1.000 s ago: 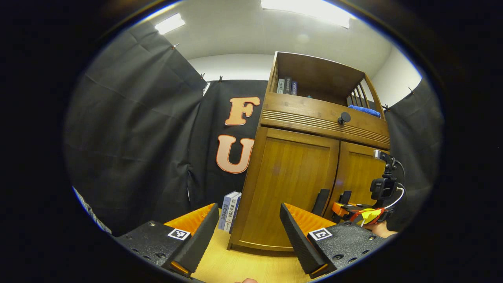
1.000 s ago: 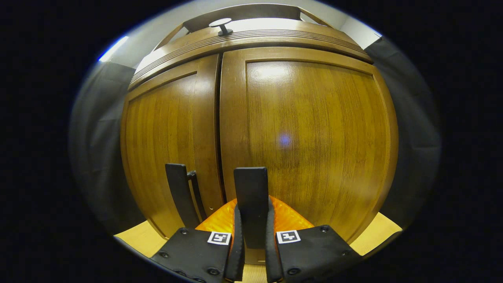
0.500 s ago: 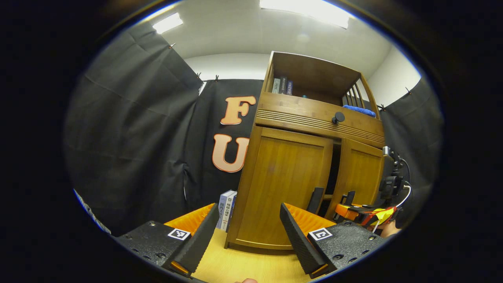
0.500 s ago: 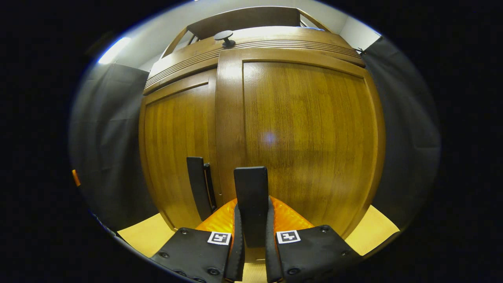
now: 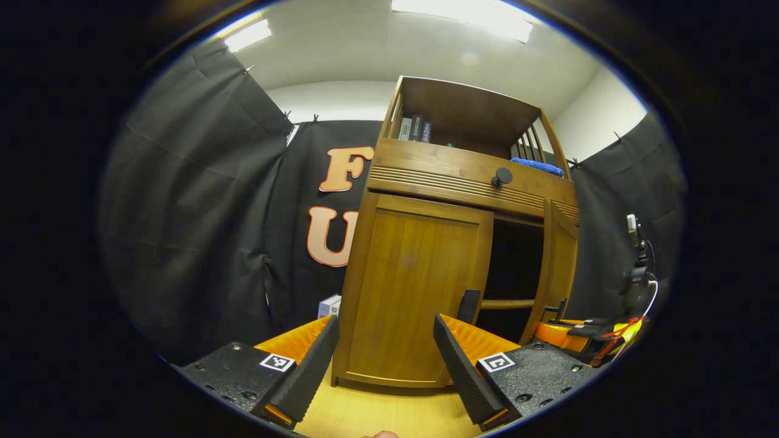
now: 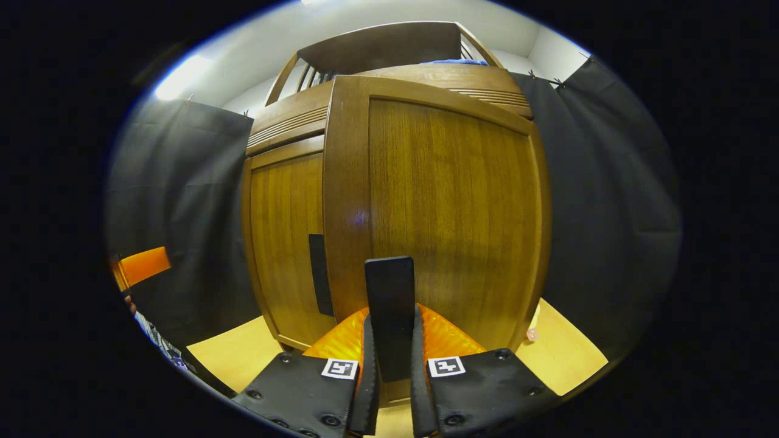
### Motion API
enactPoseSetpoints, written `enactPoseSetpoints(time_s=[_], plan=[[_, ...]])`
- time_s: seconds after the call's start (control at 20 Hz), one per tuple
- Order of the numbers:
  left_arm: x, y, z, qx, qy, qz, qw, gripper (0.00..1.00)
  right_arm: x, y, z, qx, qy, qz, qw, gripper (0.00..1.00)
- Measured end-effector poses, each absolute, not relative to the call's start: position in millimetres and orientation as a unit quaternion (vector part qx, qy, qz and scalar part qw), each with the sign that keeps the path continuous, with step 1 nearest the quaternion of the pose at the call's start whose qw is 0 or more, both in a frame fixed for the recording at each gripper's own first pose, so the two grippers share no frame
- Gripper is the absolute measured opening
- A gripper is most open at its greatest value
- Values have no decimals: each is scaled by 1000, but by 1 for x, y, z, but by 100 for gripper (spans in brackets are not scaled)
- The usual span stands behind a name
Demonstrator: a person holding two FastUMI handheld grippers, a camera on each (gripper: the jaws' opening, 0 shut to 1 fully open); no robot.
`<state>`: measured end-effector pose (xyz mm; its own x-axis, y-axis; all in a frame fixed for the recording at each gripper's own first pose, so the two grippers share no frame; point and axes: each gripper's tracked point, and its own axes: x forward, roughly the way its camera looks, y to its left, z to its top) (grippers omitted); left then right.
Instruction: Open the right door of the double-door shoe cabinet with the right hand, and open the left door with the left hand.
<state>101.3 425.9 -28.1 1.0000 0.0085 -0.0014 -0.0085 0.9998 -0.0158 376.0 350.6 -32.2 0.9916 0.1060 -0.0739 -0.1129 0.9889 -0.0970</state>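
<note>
The right door (image 5: 561, 267) of the bamboo shoe cabinet (image 5: 462, 176) is seen swung well out on its hinge, its dark upright handle (image 6: 389, 316) clamped between the two fingers of the right gripper (image 6: 389, 389). In the right gripper view the door panel stands squarely ahead, the handle's long axis vertical and rising straight up from between the closed fingers. Beside it the left door (image 5: 414, 286) lies flat against the frame, not yet opened, its own upright handle (image 5: 468, 306) set at the inner edge.

The left gripper (image 5: 380, 365) is held with its fingers spread wide and nothing between them, on the near side of the left door. That door's handle is seen just above its right-hand finger (image 5: 462, 365), so a short move forward and to the right is judged to be needed, with the fingers closing across the vertical bar.

The dark opened compartment and an inner shelf rail (image 5: 508, 303) are shown in the left gripper view, along with a round drawer knob (image 5: 502, 177), books (image 5: 414, 129) and a blue cloth (image 5: 535, 165) above. In the right gripper view the interior is hidden behind the open door; the wooden floor (image 6: 566, 347) is shown below.
</note>
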Motion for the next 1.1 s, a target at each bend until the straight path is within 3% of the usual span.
enactPoseSetpoints(time_s=[0.3,0.35,0.4,0.55,0.6,0.65,0.75,0.8,0.9,0.95,1.05,1.1], plan=[[110,405,-34,-5,7,-10,1000,92,328,313,-25,-51,37,34,997,24],[112,401,-36,-5,9,-14,1000,92,325,309,-23,-53,37,30,997,28],[112,399,-37,-4,9,-16,1000,92,322,305,-21,-52,36,27,998,24],[114,389,-39,-6,9,-22,1000,92,309,288,-20,-51,36,17,998,24],[115,387,-40,-8,8,-24,1000,92,304,282,-19,-54,36,11,998,28],[117,385,-41,-11,8,-25,1000,92,299,273,-18,-59,37,3,998,23],[122,379,-44,-13,10,-28,999,92,288,251,-14,-67,37,-24,997,22],[123,377,-47,-13,11,-30,999,92,284,239,-13,-73,36,-40,996,32],[127,373,-54,-13,17,-32,999,92,273,217,-8,-81,29,-66,994,22],[129,370,-56,-15,20,-34,999,92,271,198,-4,-88,24,-93,991,22],[130,366,-58,-21,23,-36,999,92,268,178,-2,-79,20,-99,992,9],[131,364,-58,-23,24,-38,999,92,271,172,-1,-62,19,-91,994,21]])
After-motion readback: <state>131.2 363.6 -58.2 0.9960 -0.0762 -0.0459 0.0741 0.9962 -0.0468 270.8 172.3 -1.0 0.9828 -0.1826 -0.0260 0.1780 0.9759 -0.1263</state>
